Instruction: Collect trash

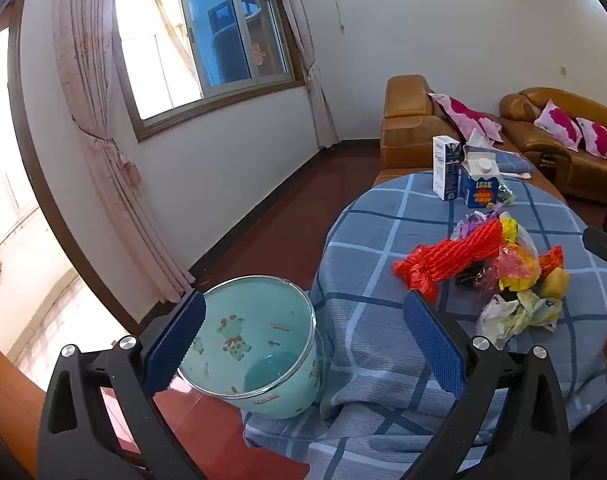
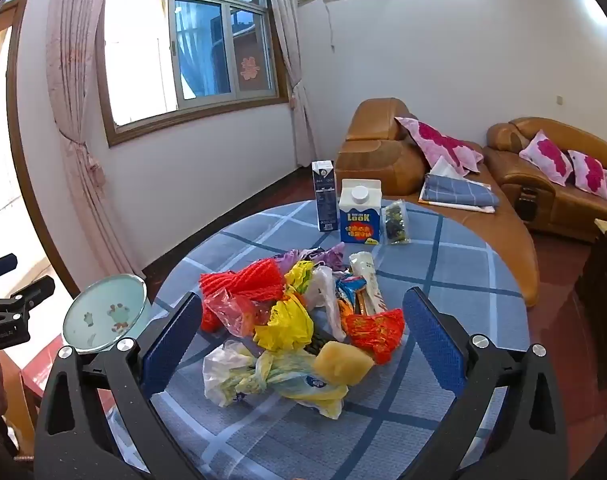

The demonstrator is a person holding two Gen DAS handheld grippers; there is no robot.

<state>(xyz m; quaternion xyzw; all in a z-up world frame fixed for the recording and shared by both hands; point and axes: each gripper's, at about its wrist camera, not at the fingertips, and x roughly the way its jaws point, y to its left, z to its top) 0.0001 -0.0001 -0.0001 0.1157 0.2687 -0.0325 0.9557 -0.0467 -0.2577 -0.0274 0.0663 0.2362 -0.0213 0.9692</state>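
One view alone (right wrist) shows snack wrappers (image 2: 357,292).

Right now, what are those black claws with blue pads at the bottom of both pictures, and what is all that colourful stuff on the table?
Those claws are two grabbing tools, one in each of a person's hands. Each tool carries a camera looking along its two fingers, so each picture is one tool's view. The left gripper looks toward a pale green bin beside the round table. The right gripper looks over a pile of trash: crumpled plastic bags, red netting and wrappers. Farther back stand a blue and white carton, a tall slim box and a small clear packet. Both tools are wide open and hold nothing.
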